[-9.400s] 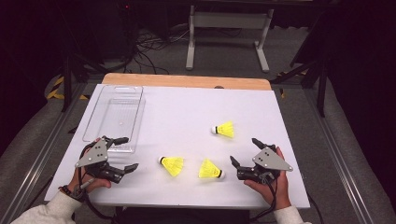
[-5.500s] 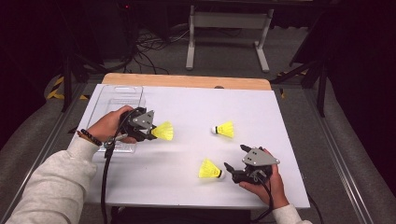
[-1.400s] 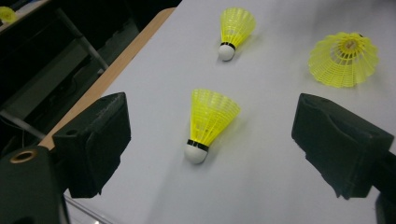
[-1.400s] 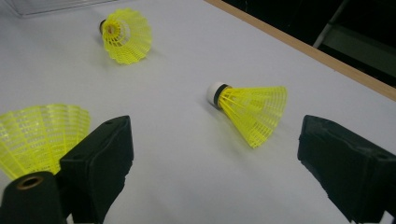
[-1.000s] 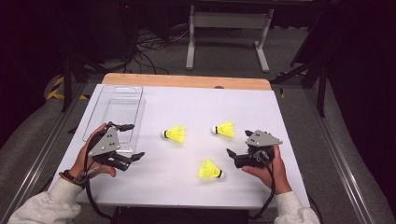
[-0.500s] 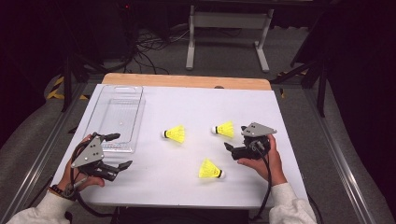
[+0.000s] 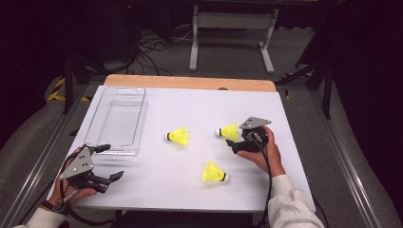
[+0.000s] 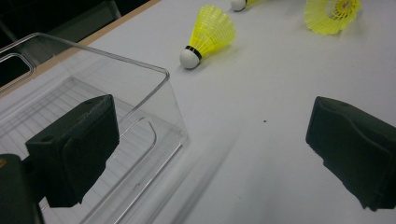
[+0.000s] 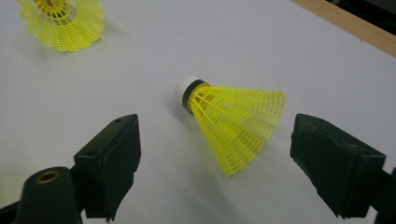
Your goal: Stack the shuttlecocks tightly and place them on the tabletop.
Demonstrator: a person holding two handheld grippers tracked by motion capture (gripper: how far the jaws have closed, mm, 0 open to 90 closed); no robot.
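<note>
- Yellow plastic shuttlecock [image 9: 229, 126] lies on its side on the white tabletop [image 7: 190, 109], between my right hand-held gripper's [image 9: 215, 163] wide-apart jaws.
- My left hand-held gripper [image 7: 102, 164] gapes empty beside the clear plastic tray [image 7: 116, 118].

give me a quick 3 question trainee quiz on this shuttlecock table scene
1. True or false: the right gripper is shut on the shuttlecock by the right gripper.
2. How many yellow shuttlecocks lie on the white table?
A. two
B. three
C. four
3. Fill in: the clear tray holds ____ shuttlecocks.

Key:
1. False. The jaws stand open on either side of it, not touching.
2. B. One by the right gripper, the middle shuttlecock and the near shuttlecock.
3. No; all three lie outside it. The left gripper is open near the tray's front corner.
</note>
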